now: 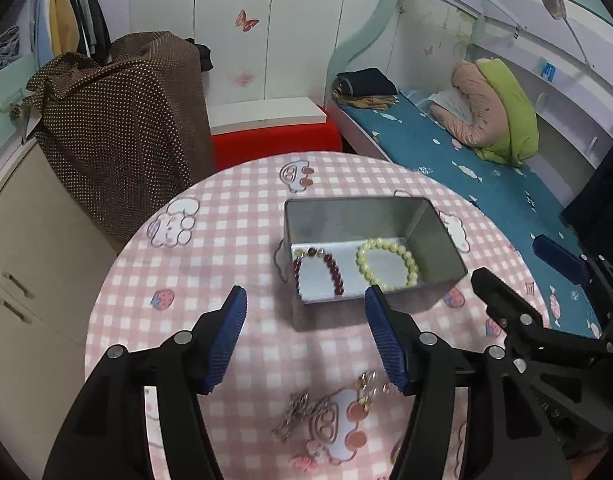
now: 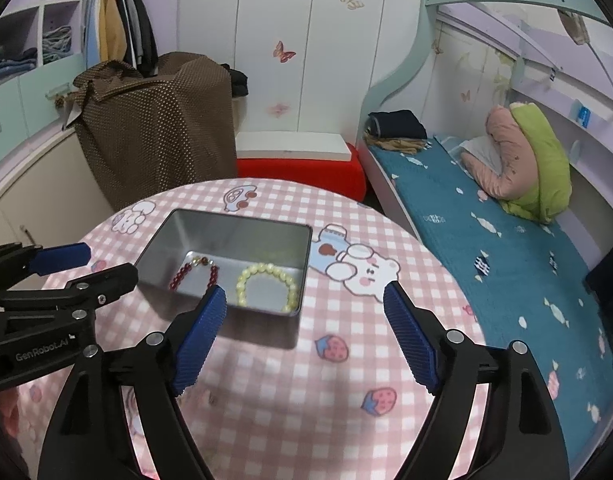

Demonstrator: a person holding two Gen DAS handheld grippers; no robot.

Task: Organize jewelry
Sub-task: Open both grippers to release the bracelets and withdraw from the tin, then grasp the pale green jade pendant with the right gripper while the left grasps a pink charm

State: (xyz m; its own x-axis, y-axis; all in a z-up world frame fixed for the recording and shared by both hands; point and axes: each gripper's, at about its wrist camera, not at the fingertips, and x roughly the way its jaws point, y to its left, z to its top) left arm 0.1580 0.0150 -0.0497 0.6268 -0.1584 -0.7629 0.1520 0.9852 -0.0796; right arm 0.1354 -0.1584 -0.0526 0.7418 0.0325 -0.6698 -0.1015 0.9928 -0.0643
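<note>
A metal tin (image 1: 438,240) stands open on the round table with a pink checked cloth (image 1: 210,272). In it lie a dark red bead bracelet (image 1: 333,268) and a pale yellow bead bracelet (image 1: 386,266). The tin (image 2: 174,228), red bracelet (image 2: 182,274) and yellow bracelet (image 2: 266,284) also show in the right wrist view. My left gripper (image 1: 304,300) is open and empty, just before the tin. Below it on the cloth lie a silver chain (image 1: 294,416) and gold earrings (image 1: 368,386). My right gripper (image 2: 304,298) is open and empty, at the tin's right front corner.
A bed with a blue cover (image 2: 486,232) runs along the right of the table. A red stool (image 2: 302,174) and a brown dotted cloth over furniture (image 2: 158,124) stand behind it. White drawers (image 1: 30,272) are at the left.
</note>
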